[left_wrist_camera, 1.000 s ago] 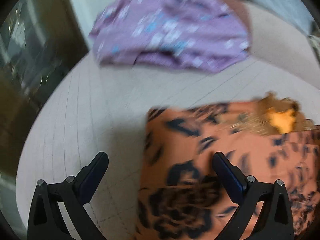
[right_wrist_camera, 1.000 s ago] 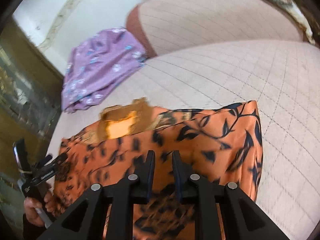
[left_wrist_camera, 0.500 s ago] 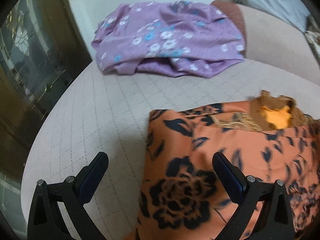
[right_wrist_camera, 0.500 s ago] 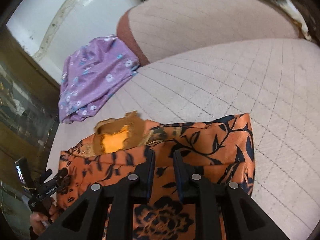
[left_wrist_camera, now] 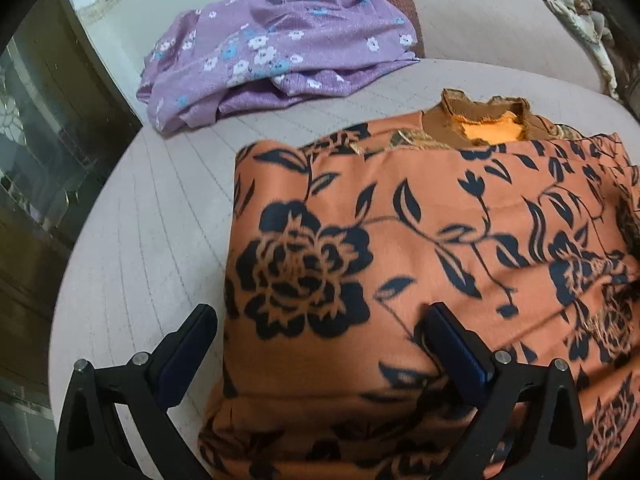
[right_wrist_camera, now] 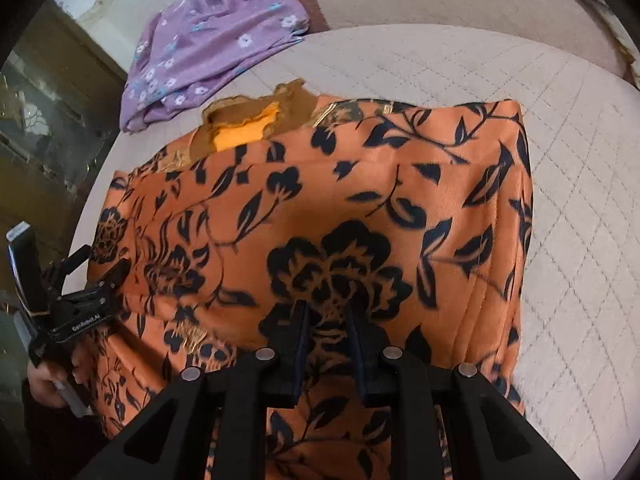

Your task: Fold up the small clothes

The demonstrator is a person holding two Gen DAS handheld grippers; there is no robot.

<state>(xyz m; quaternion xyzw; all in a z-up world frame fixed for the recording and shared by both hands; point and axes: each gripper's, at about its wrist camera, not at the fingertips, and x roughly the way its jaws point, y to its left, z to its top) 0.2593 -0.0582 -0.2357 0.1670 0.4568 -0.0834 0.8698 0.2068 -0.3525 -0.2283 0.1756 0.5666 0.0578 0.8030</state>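
Observation:
An orange garment (left_wrist_camera: 400, 220) with a black flower print lies folded on the pale quilted cushion (left_wrist_camera: 160, 220), its collar at the far side. My left gripper (left_wrist_camera: 320, 312) is open wide and straddles the garment's left edge, one finger over the cushion and one over the cloth. In the right wrist view the same garment (right_wrist_camera: 340, 200) fills the middle. My right gripper (right_wrist_camera: 328, 320) hovers over its near part with the jaws only a narrow gap apart, and printed cloth shows through the gap. The left gripper (right_wrist_camera: 100, 264) appears there at the garment's left edge, held by a hand (right_wrist_camera: 44, 384).
A purple flowered garment (left_wrist_camera: 272, 52) lies crumpled at the cushion's far left corner, also in the right wrist view (right_wrist_camera: 208, 44). A dark glass-fronted cabinet (left_wrist_camera: 48, 140) stands left of the cushion. Bare quilted cushion (right_wrist_camera: 580, 200) lies right of the orange garment.
Both grippers have drawn back toward the garment's near edge, so the large printed flower now lies ahead of the right fingertips. The left view rolled and shifted right. Neither jaw gap changed visibly.

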